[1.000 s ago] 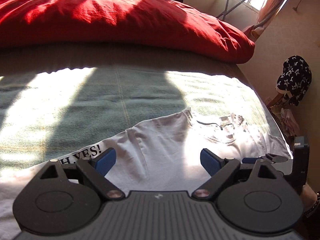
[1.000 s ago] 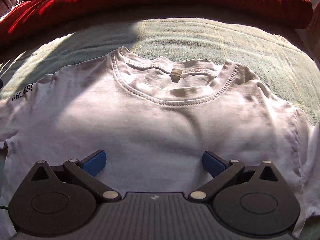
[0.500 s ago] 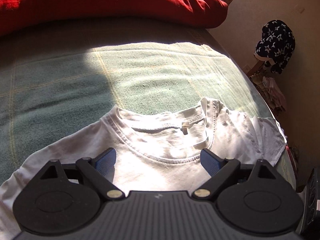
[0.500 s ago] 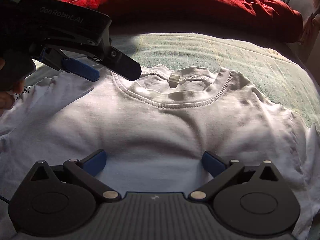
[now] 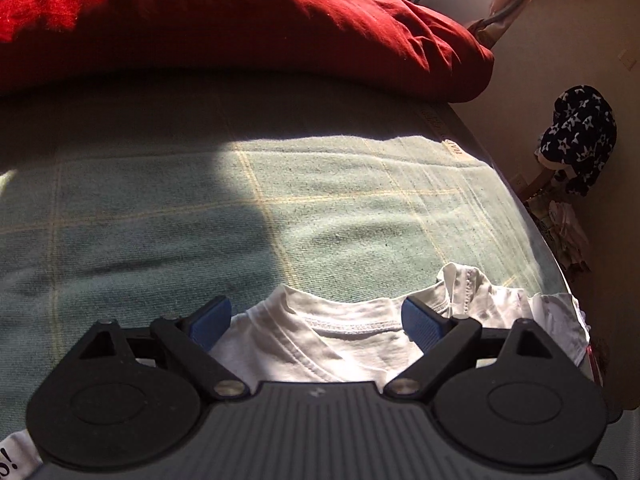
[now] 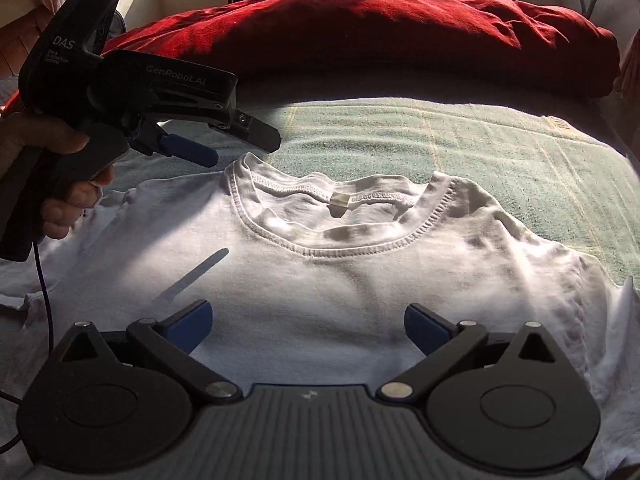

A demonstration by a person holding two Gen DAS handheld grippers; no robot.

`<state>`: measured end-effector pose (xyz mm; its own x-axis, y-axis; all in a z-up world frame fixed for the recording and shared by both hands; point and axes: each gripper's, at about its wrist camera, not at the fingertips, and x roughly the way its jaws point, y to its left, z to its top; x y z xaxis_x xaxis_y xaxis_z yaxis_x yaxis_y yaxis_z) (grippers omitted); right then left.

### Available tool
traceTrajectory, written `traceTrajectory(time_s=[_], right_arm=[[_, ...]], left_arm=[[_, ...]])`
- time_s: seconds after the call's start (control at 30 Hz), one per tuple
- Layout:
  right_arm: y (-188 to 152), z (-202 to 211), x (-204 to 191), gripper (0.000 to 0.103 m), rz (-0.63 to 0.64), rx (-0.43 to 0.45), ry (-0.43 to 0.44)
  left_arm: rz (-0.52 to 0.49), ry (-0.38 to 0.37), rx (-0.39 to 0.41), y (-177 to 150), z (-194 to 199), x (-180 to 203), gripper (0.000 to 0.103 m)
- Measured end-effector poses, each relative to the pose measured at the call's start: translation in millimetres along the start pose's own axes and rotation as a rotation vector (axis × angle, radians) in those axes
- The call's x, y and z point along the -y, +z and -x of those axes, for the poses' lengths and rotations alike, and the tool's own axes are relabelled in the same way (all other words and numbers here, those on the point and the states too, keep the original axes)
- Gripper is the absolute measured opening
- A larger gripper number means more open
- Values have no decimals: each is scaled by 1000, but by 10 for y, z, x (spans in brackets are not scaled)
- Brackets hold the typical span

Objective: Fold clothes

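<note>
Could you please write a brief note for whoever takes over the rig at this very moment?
Left gripper: open, empty, near the collar on the shirt's left side.
Right gripper: open, empty, over the chest.
White T-shirt: spread flat on the green blanket, collar toward the red duvet.
Done: shirt laid out.
Left: every fold; nothing gripped yet.

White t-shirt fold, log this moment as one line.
white t-shirt: flat on green blanket | left tongs: open, above collar | right tongs: open, over chest | fold: not begun
</note>
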<state>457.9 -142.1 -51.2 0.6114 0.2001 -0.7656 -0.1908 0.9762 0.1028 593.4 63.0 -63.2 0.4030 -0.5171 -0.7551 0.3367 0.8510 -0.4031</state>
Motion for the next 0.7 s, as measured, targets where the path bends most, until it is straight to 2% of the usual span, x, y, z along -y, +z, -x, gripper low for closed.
traceTrajectory(time_s=[0.03,0.33,0.4,0.63,0.7], right_arm=[[59,35,76,103,-8,16,1],[516,-644,775,103,-112,-19,62],[531,-782,785,103,-68,-4,42],[666,-522,693,103,-4,41,43],[622,-521,641,103,-11,25,81]], left_arm=[[1,11,2,-24,59,-30,92],[86,71,-26,-359,331,-301,92],[97,81,-25,-394,378,-332,92],[120,111,23,-418,634,-405,92],[132,109,26,-430,657,-415,92]])
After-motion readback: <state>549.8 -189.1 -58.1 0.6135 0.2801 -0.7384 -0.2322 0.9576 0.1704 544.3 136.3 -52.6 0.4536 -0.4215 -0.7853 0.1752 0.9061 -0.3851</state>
